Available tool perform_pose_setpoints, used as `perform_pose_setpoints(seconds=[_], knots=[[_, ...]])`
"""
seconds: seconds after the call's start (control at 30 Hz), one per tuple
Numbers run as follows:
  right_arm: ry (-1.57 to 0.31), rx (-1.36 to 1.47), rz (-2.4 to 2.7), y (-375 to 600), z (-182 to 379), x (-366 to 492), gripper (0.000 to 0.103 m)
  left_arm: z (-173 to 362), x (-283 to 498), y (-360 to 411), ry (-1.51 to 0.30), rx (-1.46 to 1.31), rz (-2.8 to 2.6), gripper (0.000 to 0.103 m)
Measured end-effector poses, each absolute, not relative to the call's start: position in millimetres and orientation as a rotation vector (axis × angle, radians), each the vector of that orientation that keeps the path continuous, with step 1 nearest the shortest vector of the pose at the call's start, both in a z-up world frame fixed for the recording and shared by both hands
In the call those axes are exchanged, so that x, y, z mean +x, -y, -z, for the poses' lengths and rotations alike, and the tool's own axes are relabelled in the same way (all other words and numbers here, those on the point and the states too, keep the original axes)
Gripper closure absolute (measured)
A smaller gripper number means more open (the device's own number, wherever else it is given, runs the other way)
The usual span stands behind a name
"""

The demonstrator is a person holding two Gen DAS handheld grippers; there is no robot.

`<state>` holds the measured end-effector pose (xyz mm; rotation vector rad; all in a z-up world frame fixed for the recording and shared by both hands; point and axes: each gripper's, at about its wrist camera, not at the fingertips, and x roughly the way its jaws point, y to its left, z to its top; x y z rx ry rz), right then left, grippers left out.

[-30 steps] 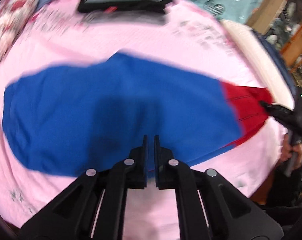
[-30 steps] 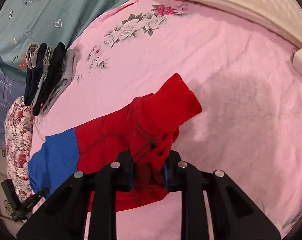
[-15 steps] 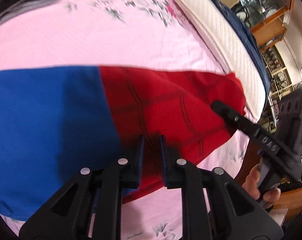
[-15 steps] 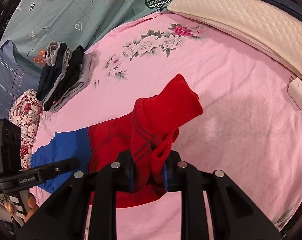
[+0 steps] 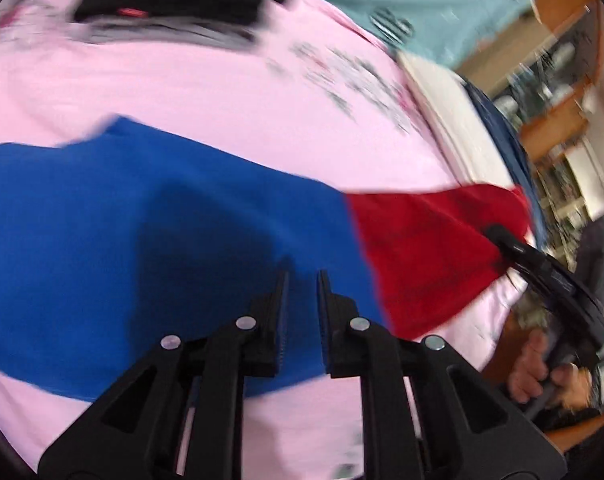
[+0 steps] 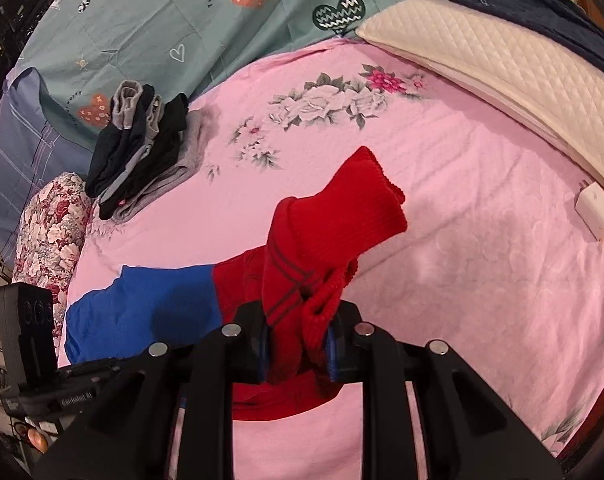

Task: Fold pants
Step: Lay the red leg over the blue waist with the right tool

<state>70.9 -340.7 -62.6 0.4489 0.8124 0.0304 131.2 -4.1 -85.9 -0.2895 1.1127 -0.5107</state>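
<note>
The pants (image 5: 182, 232) are blue with a red end and lie stretched across the pink bedsheet (image 5: 190, 92). My left gripper (image 5: 302, 280) hovers over the blue part near the red seam, jaws a narrow gap apart, holding nothing. My right gripper (image 6: 296, 336) is shut on the red ribbed end of the pants (image 6: 337, 216) and lifts it off the sheet. The right gripper also shows in the left wrist view (image 5: 541, 268) at the red end. The left gripper's body shows at the left edge of the right wrist view (image 6: 26, 340).
A stack of dark folded clothes (image 6: 142, 152) lies at the far side of the bed. A floral bolster (image 6: 50, 236), a teal patterned cover (image 6: 182, 20), a white quilted pad (image 6: 501, 64) and a small white charger (image 6: 595, 210) ring the sheet.
My left gripper has swung back left, from over the red part to over the blue part. My right gripper keeps its hold on the red end, lifted slightly.
</note>
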Motion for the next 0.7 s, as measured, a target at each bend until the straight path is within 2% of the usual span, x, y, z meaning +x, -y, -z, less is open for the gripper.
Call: perform_pose_setpoints(seconds=[0.1,0.27,0.47,0.7], knots=[[-0.785,0.389,-0.05,316.3,44.8,76.1,0.082,96.2,139.1,-67.5,-1.099,-0.332,0.354,0.09],[-0.773,0.248,-0.037,262.5,26.8,97.3,0.083,125.9,140.3,-133.3,-1.143,-0.4,0.27,0.09],[-0.827,0.075,-0.144,174.6,33.3,125.2,0.083,146.0,145.4,-155.1,-1.111,-0.542,0.359,0.088],[-0.934,-0.155,-0.245,77.9,80.5,142.7,0.085,155.7,143.9,-157.7,-1.085,-0.588,0.383,0.092]])
